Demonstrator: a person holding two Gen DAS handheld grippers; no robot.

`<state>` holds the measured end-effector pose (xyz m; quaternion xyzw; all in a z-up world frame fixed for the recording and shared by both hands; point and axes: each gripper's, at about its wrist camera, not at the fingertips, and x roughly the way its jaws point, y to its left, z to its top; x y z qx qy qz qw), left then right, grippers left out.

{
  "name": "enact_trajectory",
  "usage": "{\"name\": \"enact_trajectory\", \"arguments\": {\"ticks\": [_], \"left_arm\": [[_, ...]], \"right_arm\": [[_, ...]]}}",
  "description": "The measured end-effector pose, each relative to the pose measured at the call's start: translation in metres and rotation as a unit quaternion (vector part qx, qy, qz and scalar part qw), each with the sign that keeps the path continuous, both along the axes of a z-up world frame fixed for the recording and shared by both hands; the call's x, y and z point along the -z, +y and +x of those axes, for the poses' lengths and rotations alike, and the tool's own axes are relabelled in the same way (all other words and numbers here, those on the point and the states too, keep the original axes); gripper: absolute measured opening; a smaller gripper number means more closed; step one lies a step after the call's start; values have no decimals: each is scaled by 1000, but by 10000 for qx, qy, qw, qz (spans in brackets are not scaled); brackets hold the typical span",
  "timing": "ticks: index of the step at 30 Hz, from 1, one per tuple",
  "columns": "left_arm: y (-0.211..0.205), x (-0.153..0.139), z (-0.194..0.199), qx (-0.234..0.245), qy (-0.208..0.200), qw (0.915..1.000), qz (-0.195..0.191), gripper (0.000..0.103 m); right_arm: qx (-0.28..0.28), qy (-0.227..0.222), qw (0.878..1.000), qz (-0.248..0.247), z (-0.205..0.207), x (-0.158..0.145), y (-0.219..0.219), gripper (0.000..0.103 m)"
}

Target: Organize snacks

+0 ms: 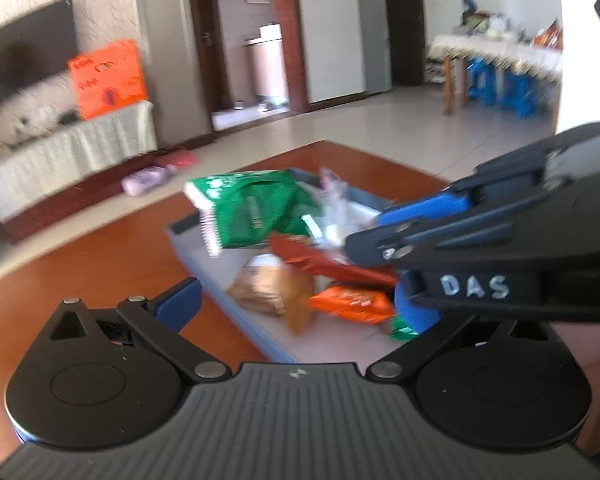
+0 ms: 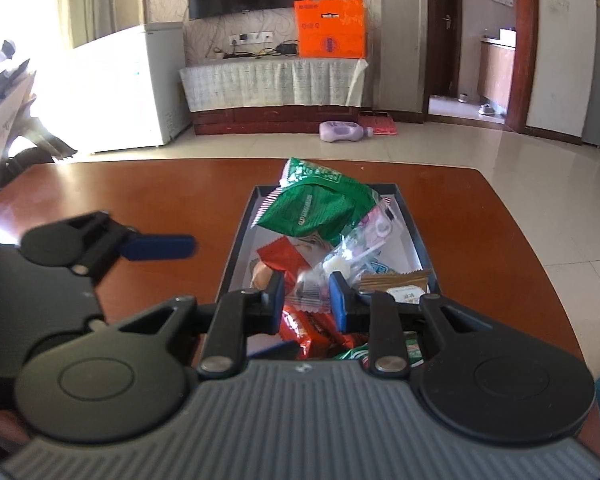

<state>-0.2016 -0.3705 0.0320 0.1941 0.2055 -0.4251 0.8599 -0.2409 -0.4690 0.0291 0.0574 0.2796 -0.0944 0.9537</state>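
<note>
A grey-blue tray (image 2: pixel 239 240) on the brown table holds several snacks: a green bag (image 2: pixel 320 204) propped at the far end, a red wrapper (image 2: pixel 284 258), a tan flat wrapper (image 2: pixel 396 280). My right gripper (image 2: pixel 308 300) hangs low over the tray's near end, shut on a clear packet (image 2: pixel 360 236). In the left wrist view the tray (image 1: pixel 188 236) also shows a brown packet (image 1: pixel 276 288) and an orange packet (image 1: pixel 352 302). My left gripper (image 1: pixel 300 304) stands wide open at the tray's left, holding nothing. The right gripper (image 1: pixel 364 230) crosses in from the right and hides the left one's right finger.
The wooden table (image 2: pixel 140 192) has bare surface left of the tray, where the left gripper's blue finger (image 2: pixel 160 246) hovers. Beyond the table edge lie tiled floor, a purple bottle (image 2: pixel 342 132), a cloth-draped cabinet with an orange box (image 2: pixel 330 28), and a white freezer (image 2: pixel 132 88).
</note>
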Motion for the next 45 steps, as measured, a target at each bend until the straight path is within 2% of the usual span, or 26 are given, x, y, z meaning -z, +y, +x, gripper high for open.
{"name": "enact_trajectory", "arguments": {"ticks": [3, 8, 11, 14, 19, 24, 29, 34, 37, 39, 40, 41, 45], "left_arm": [[-1, 0, -6, -160, -358, 9991, 186, 103], [3, -5, -13, -289, -388, 9987, 161, 103], [4, -9, -22, -348, -493, 9981, 141, 103], [7, -15, -30, -364, -404, 9985, -24, 103], [13, -28, -46, -534, -379, 9972, -348, 103], [20, -34, -61, -973, -440, 9930, -509, 103], [27, -39, -80, -1172, -240, 9907, -641, 103], [33, -42, -107, -972, -68, 9926, -723, 103], [35, -41, -129, -855, -114, 9936, -726, 103], [37, -41, -141, -790, -121, 9941, -728, 103], [39, -41, -148, -786, -97, 9940, -751, 103], [42, -42, -152, -837, -94, 9935, -767, 103], [57, -44, -162, -1120, -102, 9907, -766, 103]], "right_arm": [[58, -51, 10000, 44, -3, 0, -1, 30], [186, -136, 9996, 130, -13, -4, 0, 31], [310, -335, 9988, 184, -26, -10, 0, 33], [492, -563, 9969, 230, -37, -15, 0, 41], [818, -702, 9935, 373, -55, -18, -6, 43], [1015, -843, 9896, 572, -80, -19, -9, 43], [1002, -789, 9903, 546, -102, -15, 0, 49], [1227, -828, 9875, 537, -136, -17, 8, 51], [1324, -767, 9871, 466, -155, -17, 10, 52], [1406, -789, 9850, 614, -168, -15, 9, 54], [1443, -837, 9835, 707, -175, -13, 7, 58], [1529, -911, 9808, 793, -183, -12, 6, 61], [1848, -968, 9741, 876, -201, -7, -1, 62]]}}
